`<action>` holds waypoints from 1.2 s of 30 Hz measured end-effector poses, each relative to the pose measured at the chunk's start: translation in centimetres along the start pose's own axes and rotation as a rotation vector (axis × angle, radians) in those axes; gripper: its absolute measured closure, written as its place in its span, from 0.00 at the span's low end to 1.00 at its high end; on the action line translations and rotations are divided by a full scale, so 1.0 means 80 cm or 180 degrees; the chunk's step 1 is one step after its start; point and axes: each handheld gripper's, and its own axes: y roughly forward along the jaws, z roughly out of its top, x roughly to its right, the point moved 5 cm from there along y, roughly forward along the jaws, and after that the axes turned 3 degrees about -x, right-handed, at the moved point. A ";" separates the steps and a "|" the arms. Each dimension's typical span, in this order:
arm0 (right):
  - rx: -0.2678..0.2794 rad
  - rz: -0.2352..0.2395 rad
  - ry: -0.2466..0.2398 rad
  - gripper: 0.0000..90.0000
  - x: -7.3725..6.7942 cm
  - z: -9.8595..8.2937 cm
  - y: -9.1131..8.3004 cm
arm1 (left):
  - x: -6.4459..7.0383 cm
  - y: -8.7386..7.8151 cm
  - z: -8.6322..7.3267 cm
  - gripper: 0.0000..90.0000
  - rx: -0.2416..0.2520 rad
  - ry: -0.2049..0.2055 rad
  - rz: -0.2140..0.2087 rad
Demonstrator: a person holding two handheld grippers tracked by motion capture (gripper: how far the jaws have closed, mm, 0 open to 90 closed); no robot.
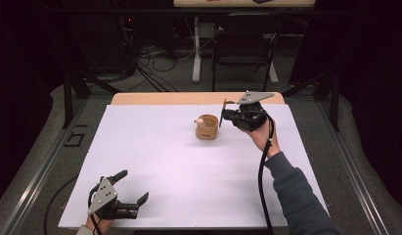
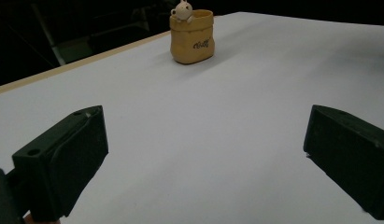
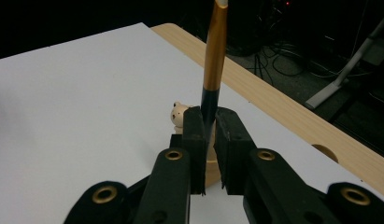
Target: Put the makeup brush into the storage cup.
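Observation:
A tan pen-holder cup point(image 1: 207, 128) point(image 2: 192, 37) with a small bear figure point(image 1: 199, 121) point(image 2: 182, 9) point(image 3: 179, 114) on its rim stands on the white table, right of centre and towards the far side. My right gripper point(image 1: 223, 114) point(image 3: 209, 122) hovers just right of the cup, shut on a gold-and-black pen point(image 1: 221, 111) point(image 3: 214, 56) that stands upright between the jaws. In the right gripper view the cup point(image 3: 211, 169) lies partly hidden under the jaws. My left gripper point(image 1: 133, 186) point(image 2: 206, 123) rests at the near left corner, wide open and holding nothing.
A white sheet point(image 1: 164, 161) covers the table, with a bare wooden strip point(image 1: 189, 98) point(image 3: 273, 107) along the far edge. Beyond it are a dark chair point(image 1: 245, 49), a white desk leg point(image 1: 196, 54) and cables on the floor.

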 end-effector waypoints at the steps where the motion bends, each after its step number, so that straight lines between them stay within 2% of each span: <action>1: 0.0004 -0.0015 0.0002 0.92 0.001 0.001 0.000 | 0.000 0.000 0.000 0.00 0.0000 0.0000 0.0001; 11: 0.0013 -0.0082 0.0011 0.92 0.005 0.009 0.007 | 0.000 0.000 0.000 0.00 -0.0004 0.0002 0.0001; 26: 0.0011 -0.0112 0.0035 0.92 0.005 0.019 0.030 | 0.000 0.000 0.000 0.00 -0.0002 0.0000 -0.0002; 36: -0.0035 -0.0122 0.0060 0.92 0.006 0.018 0.044 | 0.000 0.000 0.000 0.00 0.0000 0.0004 -0.0001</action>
